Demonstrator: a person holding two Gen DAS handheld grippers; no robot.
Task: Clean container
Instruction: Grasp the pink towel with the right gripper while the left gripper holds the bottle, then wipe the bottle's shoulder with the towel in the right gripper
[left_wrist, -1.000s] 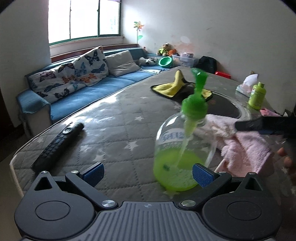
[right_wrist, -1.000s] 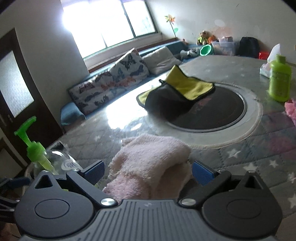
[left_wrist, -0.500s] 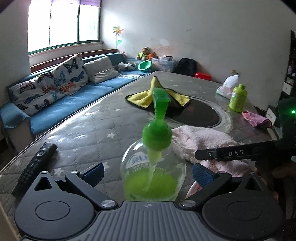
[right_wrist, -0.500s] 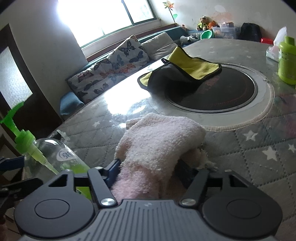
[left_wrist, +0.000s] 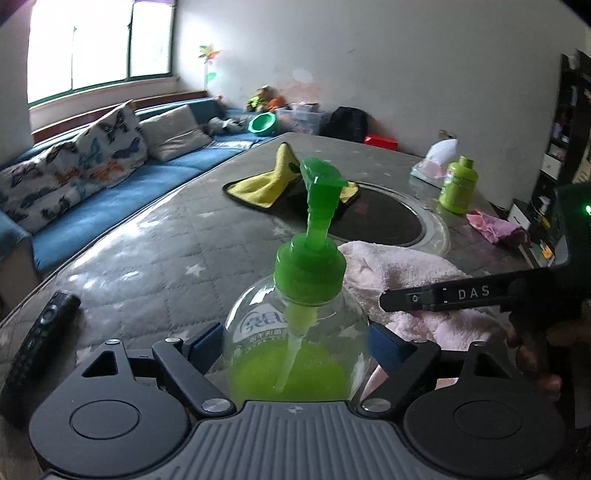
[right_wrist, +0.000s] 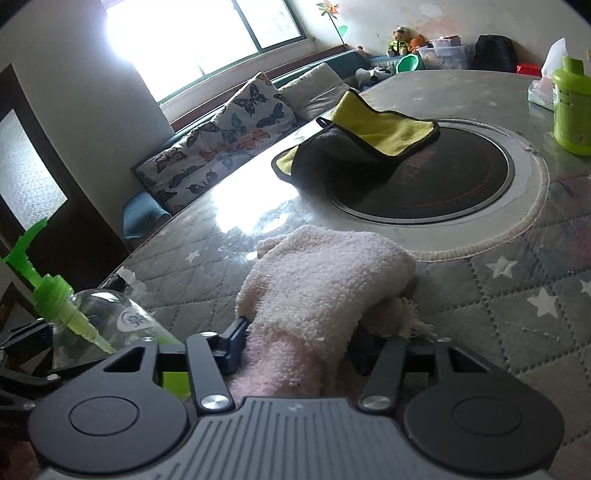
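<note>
Left wrist view showed the left gripper (left_wrist: 295, 341) closed around a clear pump bottle (left_wrist: 295, 332). Its two blue pads pressed on the round sides of the bottle. The bottle stood up straight on the table (left_wrist: 159, 266) and had bright green soap in the bottom. A green pump top (left_wrist: 317, 206) stuck up from its green cap. Just behind the bottle lay a fluffy pink towel (left_wrist: 406, 266). The other tool reached in from the right side over that towel, with a hand (left_wrist: 535, 354) wrapped around its handle. A black remote (left_wrist: 40, 339) lay on the left edge of the table. Farther back, a yellow cloth (left_wrist: 266, 184) sat partly on a round black plate set in the table. A small green bottle (left_wrist: 458, 188) stood well off to the right, near a darker pink rag (left_wrist: 491, 225).

In the right wrist view, the right gripper (right_wrist: 295, 339) was squeezed shut on the pink towel (right_wrist: 325, 273). The towel bunched up between its fingers and spread out ahead on the table. The pump bottle (right_wrist: 99, 321) stood just to the left of it, held by the other tool. The yellow cloth (right_wrist: 388, 129) lay beyond, and a blue sofa (right_wrist: 144, 214) with butterfly pillows ran along the wall under the window.
</note>
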